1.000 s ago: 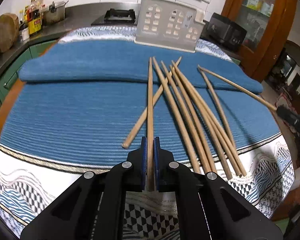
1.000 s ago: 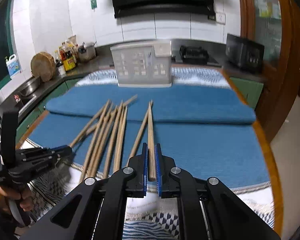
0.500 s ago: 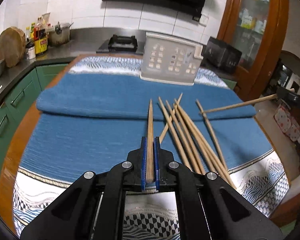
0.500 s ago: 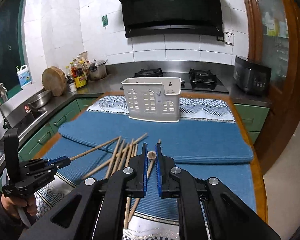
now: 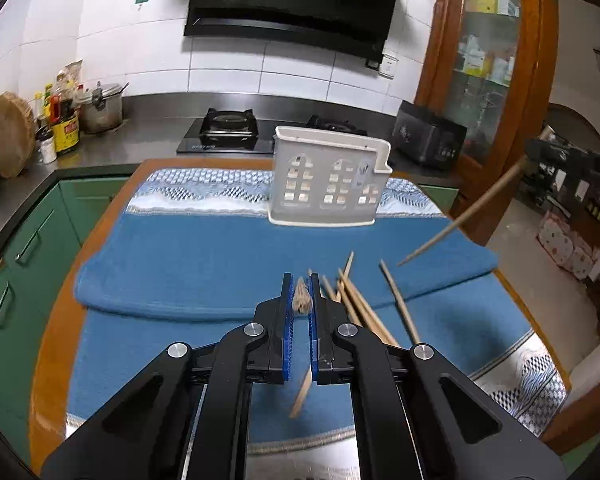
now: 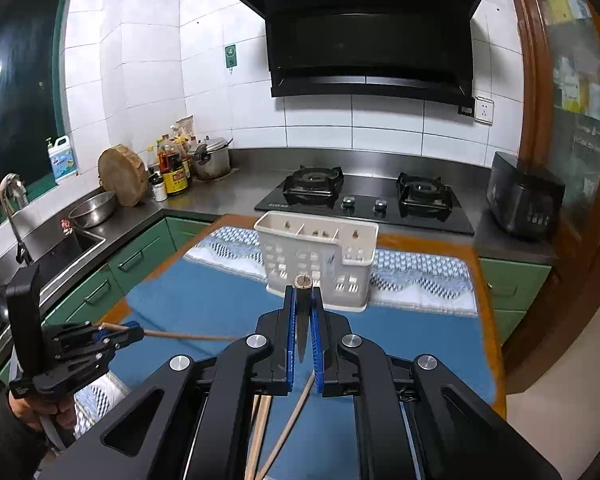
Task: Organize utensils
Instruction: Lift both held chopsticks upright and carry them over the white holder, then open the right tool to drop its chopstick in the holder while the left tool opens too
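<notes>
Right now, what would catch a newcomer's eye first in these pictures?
Probably the two black grippers, each clamping one wooden chopstick in mid-air: the left gripper and the right gripper. Beyond them a white slotted holder stands at the far end of the blue cloth. Loose chopsticks lie on that cloth, nearer the cameras.

So the utensil holder (image 5: 328,184) sits toward the far edge of the table (image 5: 100,220), on the cloth (image 5: 204,248), roughly centred. Loose chopsticks (image 5: 364,308) lie on the cloth nearer the front edge, right of centre. Behind the table runs the counter (image 6: 236,196), with the stove (image 6: 364,200) straight behind the holder, a pot (image 6: 210,158) and bottles (image 6: 172,172) to its left, the sink (image 6: 68,244) along the left side.
</notes>
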Tool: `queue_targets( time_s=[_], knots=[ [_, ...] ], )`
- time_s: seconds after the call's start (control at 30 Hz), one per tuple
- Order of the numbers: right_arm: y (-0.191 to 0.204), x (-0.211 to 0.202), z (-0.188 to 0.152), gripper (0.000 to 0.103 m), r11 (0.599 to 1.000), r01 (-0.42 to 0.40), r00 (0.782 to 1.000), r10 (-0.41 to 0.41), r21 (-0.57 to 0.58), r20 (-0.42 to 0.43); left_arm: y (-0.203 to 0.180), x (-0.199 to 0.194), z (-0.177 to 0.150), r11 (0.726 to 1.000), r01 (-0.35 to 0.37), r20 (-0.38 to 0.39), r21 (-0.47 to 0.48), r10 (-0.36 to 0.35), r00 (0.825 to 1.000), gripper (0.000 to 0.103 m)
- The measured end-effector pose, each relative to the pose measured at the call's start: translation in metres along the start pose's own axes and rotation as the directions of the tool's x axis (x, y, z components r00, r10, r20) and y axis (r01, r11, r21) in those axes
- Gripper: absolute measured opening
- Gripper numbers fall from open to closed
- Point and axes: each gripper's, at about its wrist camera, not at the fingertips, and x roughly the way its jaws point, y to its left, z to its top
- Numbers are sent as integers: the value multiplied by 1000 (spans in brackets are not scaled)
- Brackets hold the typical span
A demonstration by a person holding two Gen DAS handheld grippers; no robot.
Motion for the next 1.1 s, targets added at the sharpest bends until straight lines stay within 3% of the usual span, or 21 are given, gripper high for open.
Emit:
queue_targets(
  time_s=[0.3, 0.47, 0.67, 0.9, 1.1],
  knots=[
    [-26, 26, 85, 7, 995, 102, 994, -100, -24, 51, -4, 13, 51, 998, 30, 0, 58, -31, 1000, 5],
    [-38, 49, 113, 7, 991, 133, 989, -132, -10, 64, -5, 17, 69, 997, 27, 10, 78, -28, 1000, 5],
    [-48, 95, 117, 7, 988, 155, 988, -155, -15, 8, -10, 7, 110, 995, 18, 75, 101, -26, 997, 5],
    [-54, 133, 103, 7, 988, 150, 986, -152, -29, -67, -25, -1, 178, 992, -4, 204, 130, -23, 979, 5],
    [-55, 127, 95, 28, 982, 178, 983, -180, -65, -23, -31, 13, 225, 996, -6, 279, 94, -21, 960, 5]
  ],
)
